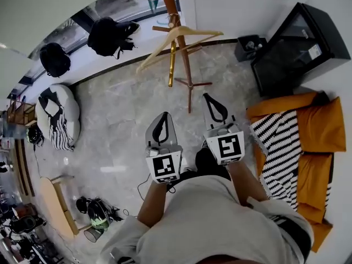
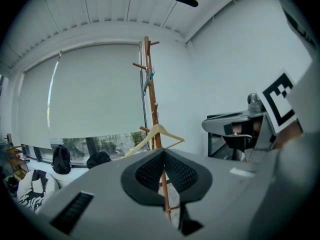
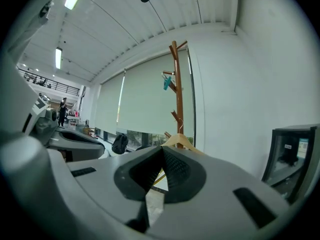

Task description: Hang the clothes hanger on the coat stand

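Marble floor (image 1: 121, 120); a hanger (image 1: 176, 39) hangs on the coat stand (image 1: 185, 70), upper centre. Fingers of left gripper (image 1: 163, 120) and right gripper (image 1: 211, 100) closed, empty.

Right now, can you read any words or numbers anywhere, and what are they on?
No readable words or numbers anywhere.
Left marker cube on the left gripper: black-and-white square pattern, no letters.
Right marker cube on the right gripper: same kind of pattern, no letters.
White sticker on the black cabinet: too small to read.
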Demonstrator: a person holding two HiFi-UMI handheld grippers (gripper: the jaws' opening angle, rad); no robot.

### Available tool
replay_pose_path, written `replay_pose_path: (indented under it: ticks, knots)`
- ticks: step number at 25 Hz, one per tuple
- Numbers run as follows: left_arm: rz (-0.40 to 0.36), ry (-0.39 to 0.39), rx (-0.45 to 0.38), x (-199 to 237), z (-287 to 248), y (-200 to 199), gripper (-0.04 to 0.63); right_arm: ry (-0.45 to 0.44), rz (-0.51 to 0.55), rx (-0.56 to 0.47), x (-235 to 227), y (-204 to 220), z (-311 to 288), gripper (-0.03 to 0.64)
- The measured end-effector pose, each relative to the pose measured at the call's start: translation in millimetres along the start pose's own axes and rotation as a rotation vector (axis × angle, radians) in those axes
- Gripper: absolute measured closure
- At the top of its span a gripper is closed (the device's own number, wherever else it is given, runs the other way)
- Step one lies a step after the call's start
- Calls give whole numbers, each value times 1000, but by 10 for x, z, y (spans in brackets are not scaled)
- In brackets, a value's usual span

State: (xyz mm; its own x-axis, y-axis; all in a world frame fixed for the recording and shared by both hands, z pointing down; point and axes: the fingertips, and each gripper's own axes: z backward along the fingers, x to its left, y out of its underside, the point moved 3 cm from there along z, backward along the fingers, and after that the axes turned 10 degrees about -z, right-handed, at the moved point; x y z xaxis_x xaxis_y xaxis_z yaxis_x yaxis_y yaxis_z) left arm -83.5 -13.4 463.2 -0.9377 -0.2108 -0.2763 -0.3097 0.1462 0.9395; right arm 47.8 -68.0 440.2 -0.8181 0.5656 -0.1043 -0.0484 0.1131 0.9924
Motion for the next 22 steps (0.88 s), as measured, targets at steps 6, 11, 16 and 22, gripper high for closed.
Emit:
replay_pose_path:
  ticks: [6, 11, 16, 22]
  knots:
    - [37, -11, -93, 184, 615, -40, 586, 7, 45, -33, 600, -158, 379, 612]
    - [11, 8, -136, 51, 1299, 60, 586, 54, 99, 7, 995, -35, 971, 612]
    - [61, 79, -166, -165, 1682, 163, 586, 101, 139, 9, 1268, -45, 1541, 612]
    - [76, 103, -248, -334, 1879, -194, 586, 170, 166, -4, 1181, -385, 1989, 612]
